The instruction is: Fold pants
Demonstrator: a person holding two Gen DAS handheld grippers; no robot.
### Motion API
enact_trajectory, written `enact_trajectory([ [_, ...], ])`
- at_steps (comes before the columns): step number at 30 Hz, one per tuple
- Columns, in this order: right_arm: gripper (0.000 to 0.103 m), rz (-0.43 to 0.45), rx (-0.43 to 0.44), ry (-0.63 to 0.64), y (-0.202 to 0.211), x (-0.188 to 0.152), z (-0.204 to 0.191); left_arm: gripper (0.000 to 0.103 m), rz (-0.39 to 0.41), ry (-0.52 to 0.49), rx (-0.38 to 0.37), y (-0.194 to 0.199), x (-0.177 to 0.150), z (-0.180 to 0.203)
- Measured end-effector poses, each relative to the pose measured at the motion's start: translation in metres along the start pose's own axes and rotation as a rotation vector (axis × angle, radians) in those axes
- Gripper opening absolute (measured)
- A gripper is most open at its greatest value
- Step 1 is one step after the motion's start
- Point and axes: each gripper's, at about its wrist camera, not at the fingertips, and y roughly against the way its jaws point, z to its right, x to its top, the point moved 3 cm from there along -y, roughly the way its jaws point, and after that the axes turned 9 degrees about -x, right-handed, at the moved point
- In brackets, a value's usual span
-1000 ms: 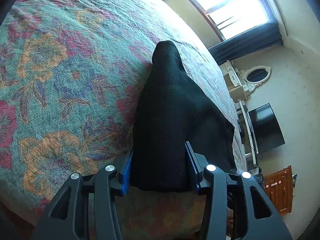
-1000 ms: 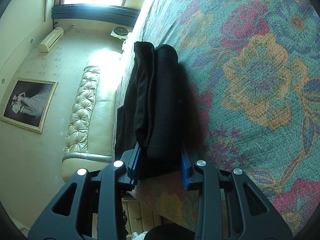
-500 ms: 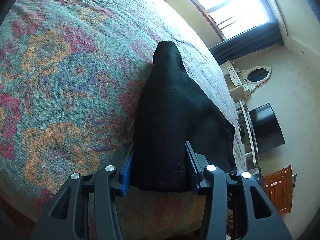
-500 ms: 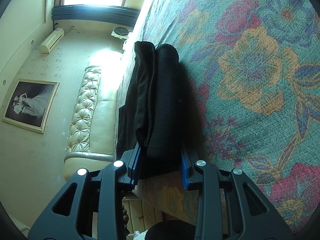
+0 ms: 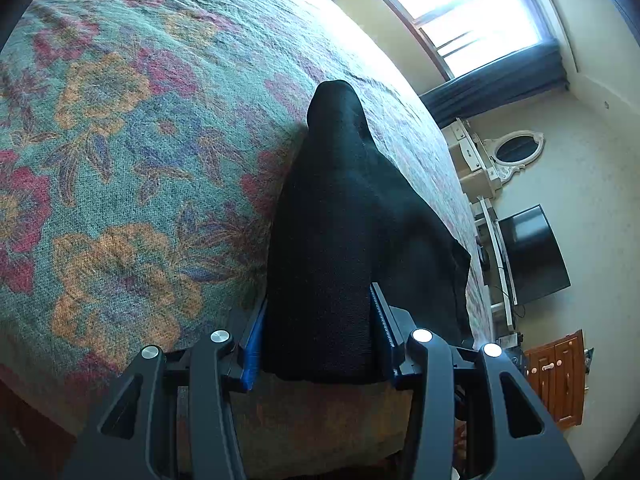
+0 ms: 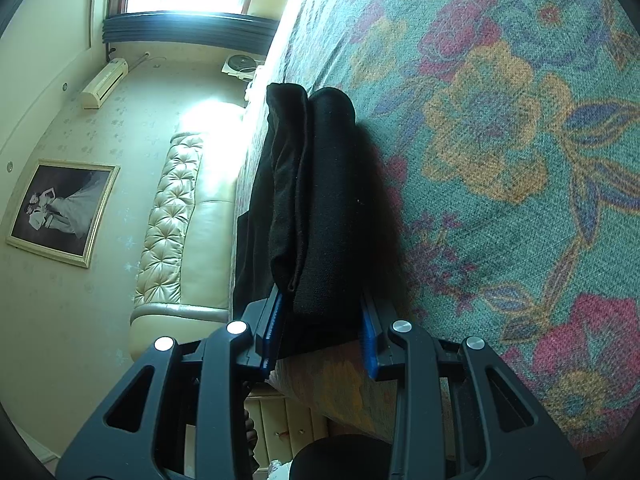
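The black pants (image 5: pixel 344 232) lie folded in a thick stack on the floral bedspread (image 5: pixel 120 152) near the bed's edge. My left gripper (image 5: pixel 316 320) is shut on one end of the stack, its blue pads pressing both sides. In the right wrist view the pants (image 6: pixel 316 200) show as several layers, and my right gripper (image 6: pixel 320 320) is shut on that end of the stack. The fabric between the jaws hides the fingertips.
The bedspread (image 6: pixel 500 140) stretches wide beside the pants. A tufted cream headboard (image 6: pixel 180 220) and a framed picture (image 6: pixel 60 208) are on the right gripper's side. A window (image 5: pixel 460 12), a television (image 5: pixel 532 256) and a wooden cabinet (image 5: pixel 556 384) are on the left gripper's side.
Both grippers keep their hold on the pants. The bedspread pattern has shifted slightly in both views, so the grippers and pants have slid a little across the bed.
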Motion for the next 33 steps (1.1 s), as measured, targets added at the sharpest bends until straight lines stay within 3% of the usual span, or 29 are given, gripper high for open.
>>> enact_trajectory([
  [33, 0.032, -0.022, 0.021, -0.013, 0.004, -0.005, 0.016, 0.046, -0.023, 0.005, 0.01, 0.012, 0.007, -0.014],
])
